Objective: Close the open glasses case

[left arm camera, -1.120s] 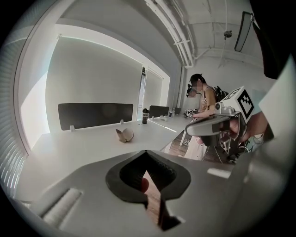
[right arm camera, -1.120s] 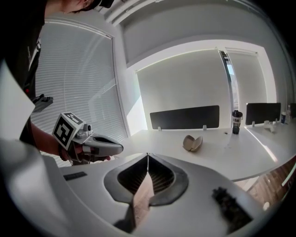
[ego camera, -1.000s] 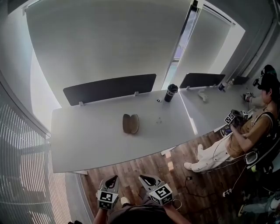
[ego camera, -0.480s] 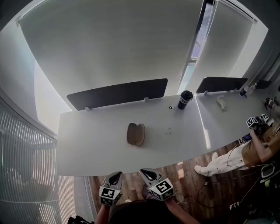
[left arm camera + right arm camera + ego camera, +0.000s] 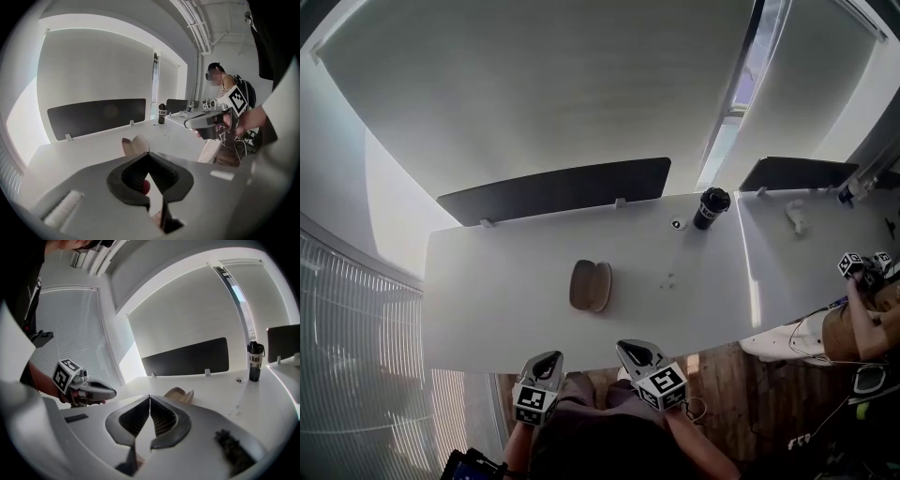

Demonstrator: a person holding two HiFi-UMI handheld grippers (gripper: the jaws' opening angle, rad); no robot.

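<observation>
The left gripper (image 5: 546,360) and right gripper (image 5: 636,351) are closed and empty, well short of the open glasses case (image 5: 590,286) lying mid-tabletop (image 5: 487,291), where a one-sided nudge may slide it rather than fold it.

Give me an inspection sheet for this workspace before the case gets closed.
Surface: white table.
Job's things: glasses case, open, mid-table, untouched.
Clutter: black tumbler and small round item near the far edge.
Grippers: left gripper and right gripper short of the table, jaws together, empty.
Cables: thin lead on the floor, right.
Surroundings: dark divider panel, blinds, another person at right.
</observation>
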